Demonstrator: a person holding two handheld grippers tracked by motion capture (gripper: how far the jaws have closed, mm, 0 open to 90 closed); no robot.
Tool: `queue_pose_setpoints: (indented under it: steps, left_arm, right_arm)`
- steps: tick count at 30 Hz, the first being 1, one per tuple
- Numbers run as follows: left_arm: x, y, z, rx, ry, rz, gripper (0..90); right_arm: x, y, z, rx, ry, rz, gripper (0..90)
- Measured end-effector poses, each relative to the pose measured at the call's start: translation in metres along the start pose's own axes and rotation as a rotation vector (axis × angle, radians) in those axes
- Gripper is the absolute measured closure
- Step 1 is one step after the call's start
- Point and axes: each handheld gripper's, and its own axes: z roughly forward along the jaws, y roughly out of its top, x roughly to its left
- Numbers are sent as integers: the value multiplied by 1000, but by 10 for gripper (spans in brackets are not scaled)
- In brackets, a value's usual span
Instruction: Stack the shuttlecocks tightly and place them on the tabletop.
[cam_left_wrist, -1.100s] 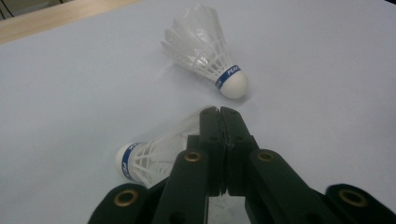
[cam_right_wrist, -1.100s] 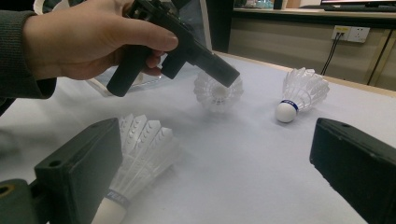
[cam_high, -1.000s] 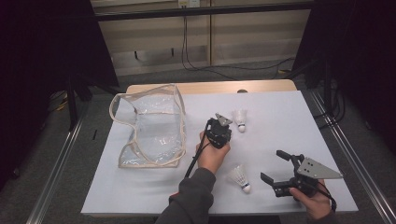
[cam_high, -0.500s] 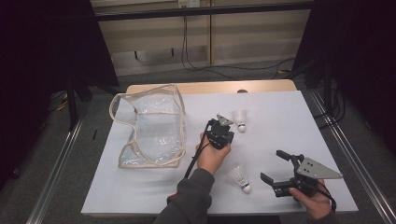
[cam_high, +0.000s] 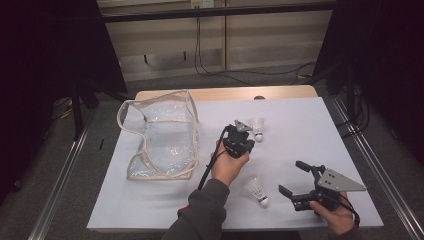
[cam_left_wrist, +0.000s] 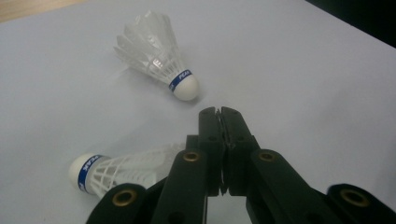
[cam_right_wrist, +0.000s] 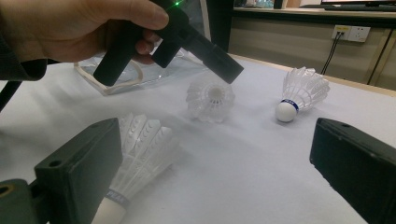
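Three white feather shuttlecocks lie on the white table. My left gripper (cam_high: 246, 134) hovers shut and empty at mid-table, its jaws pressed together (cam_left_wrist: 219, 114). Just beyond its tip lies one shuttlecock (cam_left_wrist: 156, 56) (cam_high: 257, 127), cork toward me. A second shuttlecock (cam_left_wrist: 121, 170) lies beside and partly under the jaws. My right gripper (cam_high: 290, 176) stands open near the front right edge, with nothing between its jaws (cam_right_wrist: 217, 140). The third shuttlecock (cam_high: 256, 190) (cam_right_wrist: 135, 154) lies just outside its left jaw.
A clear plastic bag (cam_high: 160, 135) with beige trim lies open on the left of the table (cam_high: 310, 125). A metal rail (cam_high: 375, 165) runs along the right side, and cables lie on the floor behind.
My left gripper has edged slightly to the right, toward the far shuttlecock. The right gripper and the shuttlecocks have not moved.
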Motion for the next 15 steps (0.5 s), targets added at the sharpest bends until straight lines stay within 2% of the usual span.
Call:
queue_pose_setpoints:
  steps: [6, 9, 15]
  left_arm:
    - [4, 4, -2, -8, 12, 1, 837]
    - [6, 5, -4, -15, 21, 22, 805]
    - [11, 4, -7, -20, 38, 29, 707]
  right_arm:
    - [0, 0, 0, -6, -2, 1, 15]
    - [0, 0, -1, 0, -1, 3, 15]
    - [0, 0, -1, 1, -2, 1, 15]
